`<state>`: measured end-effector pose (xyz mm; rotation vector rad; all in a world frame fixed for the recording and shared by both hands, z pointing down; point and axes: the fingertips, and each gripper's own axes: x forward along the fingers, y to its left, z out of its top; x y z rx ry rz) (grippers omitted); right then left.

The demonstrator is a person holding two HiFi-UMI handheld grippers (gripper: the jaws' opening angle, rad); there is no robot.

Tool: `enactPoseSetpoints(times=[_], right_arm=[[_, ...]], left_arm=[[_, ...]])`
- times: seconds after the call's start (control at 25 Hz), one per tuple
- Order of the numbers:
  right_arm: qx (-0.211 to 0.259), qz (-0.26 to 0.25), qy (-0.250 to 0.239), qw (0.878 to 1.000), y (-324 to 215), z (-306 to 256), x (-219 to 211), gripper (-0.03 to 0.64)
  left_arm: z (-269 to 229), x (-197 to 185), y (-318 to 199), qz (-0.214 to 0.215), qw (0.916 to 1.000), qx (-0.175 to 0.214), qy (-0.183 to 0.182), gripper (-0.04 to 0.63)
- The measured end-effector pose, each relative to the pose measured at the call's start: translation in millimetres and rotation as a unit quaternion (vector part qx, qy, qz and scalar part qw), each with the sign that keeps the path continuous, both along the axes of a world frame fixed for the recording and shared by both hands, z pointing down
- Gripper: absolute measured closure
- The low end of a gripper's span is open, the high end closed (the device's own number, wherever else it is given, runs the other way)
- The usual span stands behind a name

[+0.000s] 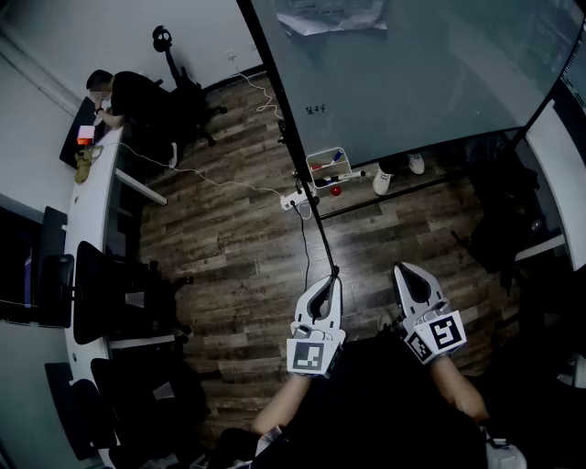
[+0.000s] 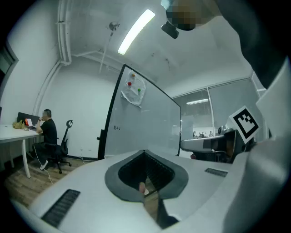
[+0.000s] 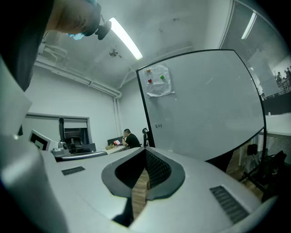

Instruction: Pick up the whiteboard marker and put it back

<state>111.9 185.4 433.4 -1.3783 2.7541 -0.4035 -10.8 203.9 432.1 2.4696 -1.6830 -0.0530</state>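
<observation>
Nearest the camera, a person's forearms hold 2 claws level above the wooden plank floor (image 1: pixel 229 238). The left claw (image 1: pixel 334 277) is pressed together at the tips with nothing pinched in it. The right claw (image 1: pixel 401 268), just beside it, is likewise closed and empty. A marker cube (image 1: pixel 309 355) sits at the back of the left one and another (image 1: pixel 438 335) at the back of the right.

Ahead of the claws, a thin black post of the whiteboard's stand (image 1: pixel 316 220) runs across the floor. Near its foot lies a white power strip (image 1: pixel 295 200), with a pale cable (image 1: pixel 197 174) trailing off to the left.

Further on, a small tray (image 1: pixel 322 158) hangs at the lower edge of the whiteboard (image 1: pixel 421 82). The whiteboard marker (image 1: pixel 342 175) lies in that tray among a few other pens, well apart from both claws. A red round object (image 1: pixel 336 190) sits just below the tray. A pair of light shoes (image 1: pixel 383 181) shows under the board's lower edge.

Along the left wall runs a long white table (image 1: pixel 87 229) with dark office chairs (image 1: pixel 119 302) drawn up to it. At its far end 1 person (image 1: pixel 133 96) in dark clothing sits, with another chair (image 1: pixel 183 87) behind. A sheet of paper (image 1: pixel 330 14) is fixed near the top of the board. A tube light (image 2: pixel 135 31) burns on the ceiling.
</observation>
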Motion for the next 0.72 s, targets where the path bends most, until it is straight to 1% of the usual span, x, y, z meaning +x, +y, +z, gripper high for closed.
enactPoseSetpoints(times=[0.52, 0.6, 0.72], right_arm=[[0.002, 0.009, 0.004, 1.000, 12, -1, -24, 0.603], [0.001, 0.017, 0.001, 1.000, 13, -1, -27, 0.603], [-0.003, 0.035, 0.005, 0.999, 15, 1, -29, 0.603]], left_arm=[[-4, -21, 9, 0.011, 0.9999, 0.001, 0.007, 0.588], [-7, -26, 8, 0.013, 0.9999, 0.007, 0.004, 0.588], [-1, -31, 13, 0.017, 0.9998, 0.001, 0.013, 0.588]])
